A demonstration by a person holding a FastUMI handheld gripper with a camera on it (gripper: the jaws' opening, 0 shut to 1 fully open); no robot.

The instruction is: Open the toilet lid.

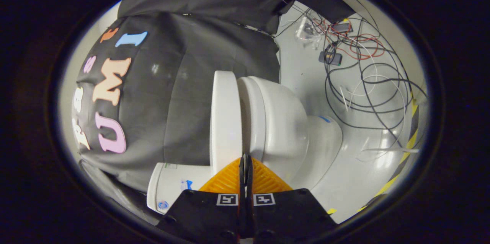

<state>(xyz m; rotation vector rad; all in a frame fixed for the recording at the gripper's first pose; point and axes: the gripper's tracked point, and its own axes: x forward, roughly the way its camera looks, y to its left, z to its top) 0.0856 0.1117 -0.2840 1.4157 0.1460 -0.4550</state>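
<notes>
The jaws (245, 156) are pressed together with nothing between them, their tips pointing at the seam between the toilet lid (225, 121) and the bowl (279, 125). The view is rolled sideways, so the toilet appears on its side, lid towards the black cloth wall (160, 95). The tank (172, 186) lies beside the fingers. Loose cables (363, 79) sprawl over the pale floor (302, 72) beyond the bowl.

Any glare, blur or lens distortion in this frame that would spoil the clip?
Gripper view: strong fisheye bend, with the scene rolled sideways; glare patches on the glossy floor near the cables; the toilet and its lid are evenly lit and sharp; the cloth wall is dim; the hand-held gripper is shut, its tips at the seam beside the lid, slightly soft.
</notes>
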